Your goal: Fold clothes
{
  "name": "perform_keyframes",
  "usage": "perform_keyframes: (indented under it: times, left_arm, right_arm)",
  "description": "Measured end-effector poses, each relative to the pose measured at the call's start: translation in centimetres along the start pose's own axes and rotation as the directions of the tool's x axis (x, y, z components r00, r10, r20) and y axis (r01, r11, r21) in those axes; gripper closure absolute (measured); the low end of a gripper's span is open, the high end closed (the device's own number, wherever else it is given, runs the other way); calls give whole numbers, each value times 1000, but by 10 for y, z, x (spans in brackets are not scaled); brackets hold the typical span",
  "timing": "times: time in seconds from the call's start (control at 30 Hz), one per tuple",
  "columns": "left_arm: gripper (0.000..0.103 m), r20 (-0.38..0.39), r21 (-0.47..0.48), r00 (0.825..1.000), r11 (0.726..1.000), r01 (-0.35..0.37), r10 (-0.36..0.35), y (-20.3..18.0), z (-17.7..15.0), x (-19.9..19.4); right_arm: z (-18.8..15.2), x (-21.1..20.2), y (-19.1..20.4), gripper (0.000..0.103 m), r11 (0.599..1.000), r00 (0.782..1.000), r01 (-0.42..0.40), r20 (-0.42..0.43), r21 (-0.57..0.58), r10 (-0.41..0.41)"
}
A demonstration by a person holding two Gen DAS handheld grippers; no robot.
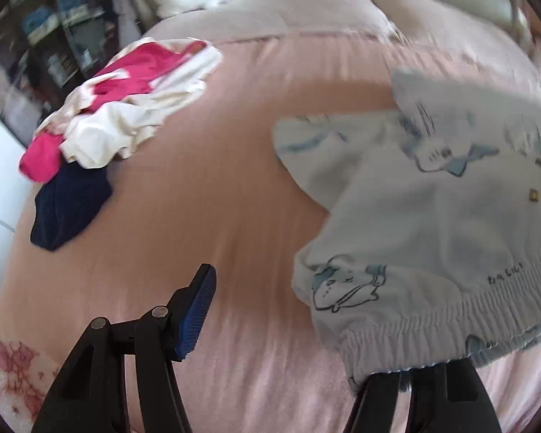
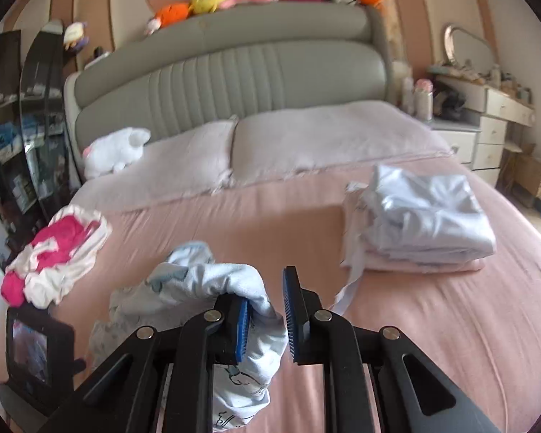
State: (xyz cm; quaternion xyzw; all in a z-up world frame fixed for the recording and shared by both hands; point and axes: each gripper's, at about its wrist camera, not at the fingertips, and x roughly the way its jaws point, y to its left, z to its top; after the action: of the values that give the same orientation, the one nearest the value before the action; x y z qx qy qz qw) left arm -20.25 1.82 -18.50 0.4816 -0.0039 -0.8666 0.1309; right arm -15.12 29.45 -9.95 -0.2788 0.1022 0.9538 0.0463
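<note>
A light blue garment (image 1: 432, 216) with cartoon prints and an elastic waistband hangs above the pink bed sheet (image 1: 216, 198). My left gripper (image 1: 270, 281) is open. Its left pad (image 1: 198, 310) is bare, and the waistband drapes over its right finger, hiding the tip. In the right wrist view, my right gripper (image 2: 267, 310) is shut on a bunch of the same garment (image 2: 205, 281). The cloth wraps over the left pad (image 2: 242, 328) and hangs down between the fingers. The left gripper's body (image 2: 36, 346) shows at the lower left.
A heap of pink, white and navy clothes (image 1: 126, 101) lies at the bed's left side. A folded stack (image 2: 422, 223) sits on the right of the bed. Pillows (image 2: 306, 137), a grey headboard (image 2: 234, 72) and a dresser (image 2: 487, 126) lie beyond. A glass cabinet (image 2: 25, 126) stands on the left.
</note>
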Motion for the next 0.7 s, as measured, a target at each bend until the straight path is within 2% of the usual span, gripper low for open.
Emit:
perform_keyframes:
  times: [0.03,0.07,0.1,0.17,0.23,0.27,0.33,0.4,0.47,0.5,0.6,0.7]
  left_arm:
    - [43,71,-25,997,1000,-4,6,9,11,-20]
    - [43,161,-17,987,1000,-20,23,14,24,-47]
    - [43,239,-13,971,999,-30,32,20,36,-73]
    - [43,346,-18,938,1000,-20,25,37,60,-122]
    - [43,448,-22,894,1000,-9,18,54,83,-170]
    - [43,491,-25,871,1000,4,9,64,94,-193]
    - [43,541,-15,840,998,57,-40,83,109,-232]
    - [43,567,9,819,995,100,-88,97,118,-261]
    - [43,570,9,816,994,111,-96,101,120,-267]
    - [43,563,6,821,994,108,-92,100,121,-263]
    - [45,478,13,869,991,136,-125,93,134,-226]
    - [46,435,9,888,987,162,-149,90,155,-209]
  right_arm:
    - [6,-8,-7,86,1000,1000,-8,15,27,7]
    - [13,-18,-6,86,999,999,-20,38,26,19]
    - [21,-31,0,86,1000,997,-30,74,6,29]
    - [38,-55,12,86,998,988,-46,145,-34,51]
    - [64,-83,24,86,994,972,-96,210,-43,103]
    - [78,-98,30,86,991,962,-126,240,-45,133]
    - [108,-124,33,86,977,941,-211,266,-24,210]
    - [132,-147,34,86,963,921,-270,291,-7,260]
    - [147,-164,41,86,961,911,-275,309,-35,272]
    - [151,-167,44,85,962,911,-269,309,-51,271]
    - [153,-138,52,85,961,940,-271,202,-53,276]
    - [158,-91,55,85,961,958,-273,75,-41,275]
